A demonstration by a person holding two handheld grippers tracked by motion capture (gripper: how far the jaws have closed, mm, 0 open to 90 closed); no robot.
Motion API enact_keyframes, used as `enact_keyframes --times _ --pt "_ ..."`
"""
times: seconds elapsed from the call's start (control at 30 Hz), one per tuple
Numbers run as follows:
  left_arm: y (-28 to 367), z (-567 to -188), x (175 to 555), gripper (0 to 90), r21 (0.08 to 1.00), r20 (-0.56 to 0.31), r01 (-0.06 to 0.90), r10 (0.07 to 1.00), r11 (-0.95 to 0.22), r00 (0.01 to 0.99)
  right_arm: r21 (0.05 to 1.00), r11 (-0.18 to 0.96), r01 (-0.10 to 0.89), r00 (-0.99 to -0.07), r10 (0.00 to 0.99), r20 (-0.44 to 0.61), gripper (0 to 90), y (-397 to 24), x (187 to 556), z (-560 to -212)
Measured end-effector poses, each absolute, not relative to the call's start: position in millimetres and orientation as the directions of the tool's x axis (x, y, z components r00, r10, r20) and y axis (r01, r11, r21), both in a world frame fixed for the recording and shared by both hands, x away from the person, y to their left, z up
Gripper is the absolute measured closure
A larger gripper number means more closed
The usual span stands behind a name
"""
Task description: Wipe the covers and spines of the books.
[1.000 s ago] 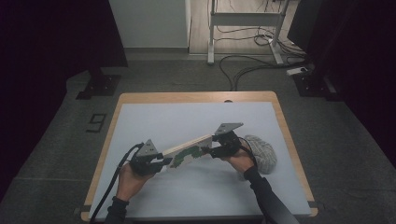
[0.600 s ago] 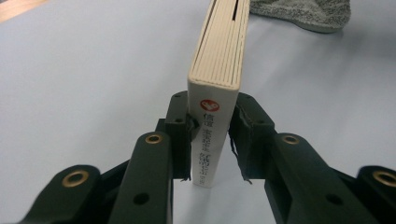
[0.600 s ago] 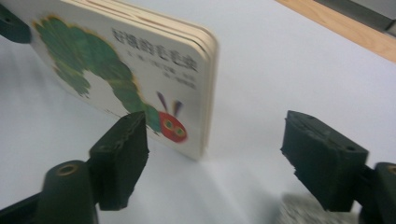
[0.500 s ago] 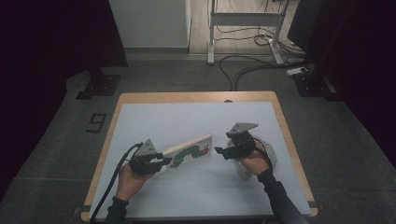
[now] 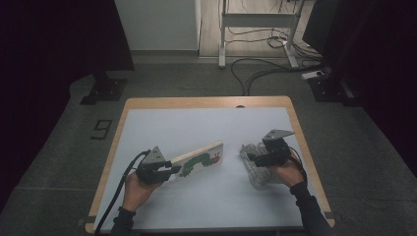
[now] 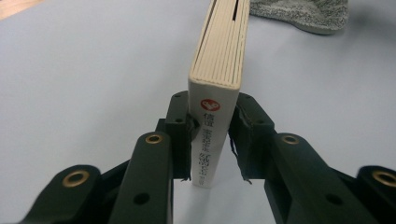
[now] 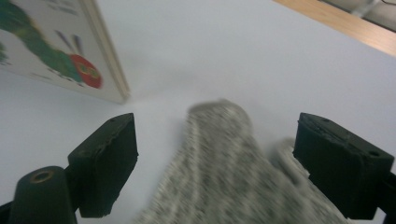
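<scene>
Board book (image 5: 200,160) held at its spine end; grey sock (image 5: 256,164) approached.
The book is clamped on edge over the white table (image 5: 196,128) by the left gripper (image 5: 169,170). The right gripper (image 5: 252,157), whose jaws have just been opening, is held spread over the sock, nothing pinched. Closing on the sock is judged next. The spine lettering is shown in the left gripper view, the caterpillar cover (image 7: 51,51) in the right.

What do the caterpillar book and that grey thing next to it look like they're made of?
The book looks like a board book: thick, stiff cream card pages show as stacked layers along its edge, and the printed cover seems smooth, perhaps slightly glossy. The grey sock looks like soft knitted fabric, speckled grey and white, with a fuzzy matte surface; the exact fibre can't be told.
</scene>
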State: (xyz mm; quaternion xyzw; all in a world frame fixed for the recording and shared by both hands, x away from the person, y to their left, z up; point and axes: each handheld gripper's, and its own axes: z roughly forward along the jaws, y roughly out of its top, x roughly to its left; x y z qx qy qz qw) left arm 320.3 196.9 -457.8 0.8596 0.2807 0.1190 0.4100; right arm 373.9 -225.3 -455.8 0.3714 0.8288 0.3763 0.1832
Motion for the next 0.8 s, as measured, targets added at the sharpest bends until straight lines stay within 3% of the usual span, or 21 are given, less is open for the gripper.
enact_keyframes --times 0.57,0.8 --pt "197 -458 321 69.7 0.772 -0.030 0.387 0.580 -0.504 0.814 0.672 0.432 0.602 -0.581 0.814 -0.003 13.7 -250 379 -502" --pt "197 -458 321 69.7 0.773 -0.030 0.387 0.579 -0.503 0.814 0.653 0.423 0.628 -0.572 0.820 0.019 27.0 -250 380 -516"
